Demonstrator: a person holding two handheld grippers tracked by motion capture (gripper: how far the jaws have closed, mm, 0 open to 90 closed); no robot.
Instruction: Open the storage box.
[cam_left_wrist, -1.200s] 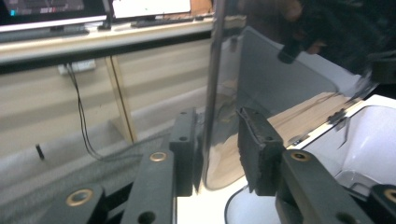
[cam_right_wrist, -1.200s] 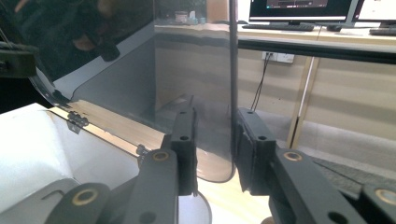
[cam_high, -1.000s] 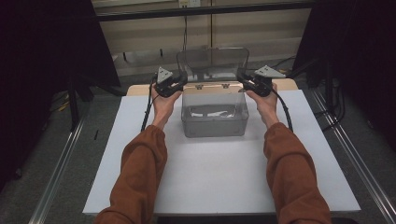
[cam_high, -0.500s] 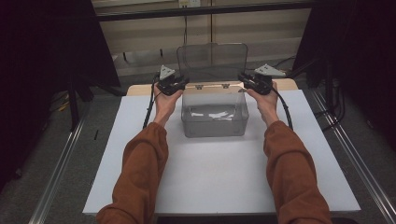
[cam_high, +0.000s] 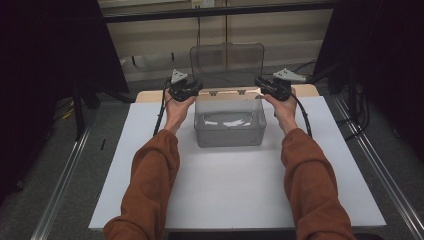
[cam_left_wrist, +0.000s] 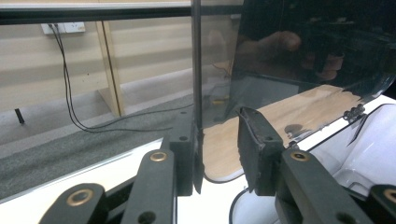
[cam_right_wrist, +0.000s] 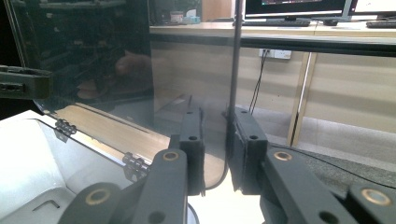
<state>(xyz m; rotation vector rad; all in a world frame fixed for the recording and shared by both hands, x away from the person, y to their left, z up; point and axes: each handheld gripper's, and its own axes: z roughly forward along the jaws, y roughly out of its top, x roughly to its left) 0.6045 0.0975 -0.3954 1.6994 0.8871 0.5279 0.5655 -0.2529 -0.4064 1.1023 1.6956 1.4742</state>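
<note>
A clear plastic box stands on the white table sheet, and its hinged lid is swung up, nearly upright. White pieces lie on its floor. My left gripper is shut on the lid's left edge low down, near the hinge. My right gripper is shut on the lid's right edge at the same height. In the left gripper view the lid passes between the jaws of the left gripper. The right gripper view has the lid running between the jaws of the right gripper, with a hinge below it.
The white sheet covers the table, with bare wood at its far edge. Metal rails run along both sides on the floor. Behind stand a dark crossbar, a wall socket and hanging cables.
The lid has swung a little further up and back, from tilted to nearly upright. Both hands stay at its side edges and have hardly moved.
</note>
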